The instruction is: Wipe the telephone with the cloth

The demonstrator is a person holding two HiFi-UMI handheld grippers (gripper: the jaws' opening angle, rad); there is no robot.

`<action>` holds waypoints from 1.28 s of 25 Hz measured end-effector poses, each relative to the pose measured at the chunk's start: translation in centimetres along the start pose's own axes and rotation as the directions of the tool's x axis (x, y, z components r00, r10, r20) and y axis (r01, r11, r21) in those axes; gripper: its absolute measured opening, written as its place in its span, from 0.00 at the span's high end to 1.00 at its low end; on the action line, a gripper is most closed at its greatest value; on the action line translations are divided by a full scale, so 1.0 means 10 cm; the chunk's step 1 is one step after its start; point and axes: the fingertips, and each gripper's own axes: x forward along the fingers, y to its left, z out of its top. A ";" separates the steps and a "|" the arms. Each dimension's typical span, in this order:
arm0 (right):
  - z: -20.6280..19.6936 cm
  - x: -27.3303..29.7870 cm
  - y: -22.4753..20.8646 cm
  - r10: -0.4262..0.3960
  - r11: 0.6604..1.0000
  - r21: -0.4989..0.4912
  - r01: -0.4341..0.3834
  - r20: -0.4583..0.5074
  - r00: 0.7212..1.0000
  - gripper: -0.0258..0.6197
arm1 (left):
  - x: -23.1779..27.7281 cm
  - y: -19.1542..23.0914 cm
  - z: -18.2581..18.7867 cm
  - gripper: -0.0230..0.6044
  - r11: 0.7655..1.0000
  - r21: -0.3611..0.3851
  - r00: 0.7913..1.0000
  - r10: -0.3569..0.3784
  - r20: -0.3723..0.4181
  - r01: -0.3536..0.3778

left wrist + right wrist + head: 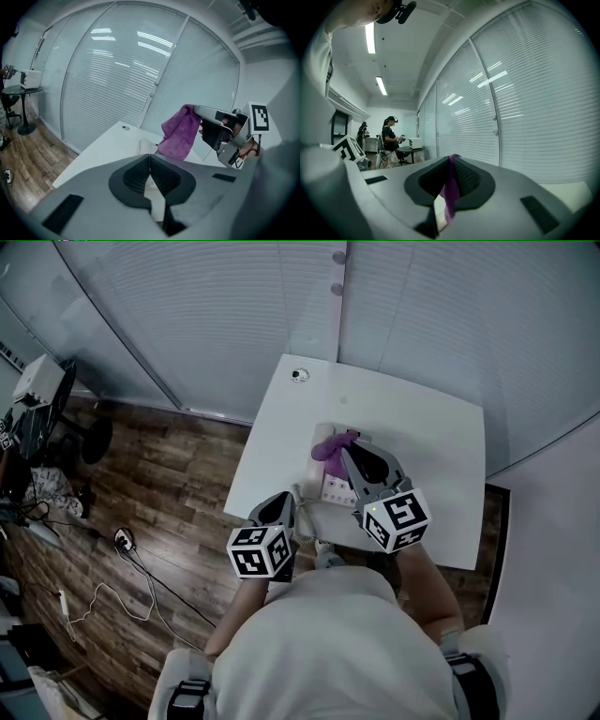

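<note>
Cloth [328, 448] in right tool [348, 450], held level

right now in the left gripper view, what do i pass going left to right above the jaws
small round table → round grommet → purple cloth → right gripper → marker cube

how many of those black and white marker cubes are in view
2. One cube rides on the left gripper at the table's near edge; the other cube is on the right gripper, which pinches the purple cloth over the table. None seems hidden.
</note>
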 end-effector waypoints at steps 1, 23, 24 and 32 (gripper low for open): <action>0.02 0.06 -0.02 0.012 1.000 -0.004 -0.012 0.004 1.000 0.89 | 0.03 0.01 0.02 0.93 1.000 0.000 1.000 0.005 -0.001 -0.005; -0.53 1.10 -0.50 0.068 0.998 0.001 -0.068 -0.103 0.992 0.89 | 0.44 0.19 0.17 0.93 0.998 -0.038 0.998 0.058 -0.013 -0.058; -0.60 1.13 -0.52 0.065 0.998 0.003 -0.065 -0.116 0.991 0.89 | 0.44 0.21 0.17 0.93 0.997 -0.040 0.998 0.060 -0.013 -0.061; -1.04 1.24 -0.62 0.048 0.999 0.028 -0.043 -0.226 0.973 0.89 | 0.50 0.26 0.11 0.93 0.996 -0.052 0.997 0.064 -0.037 -0.065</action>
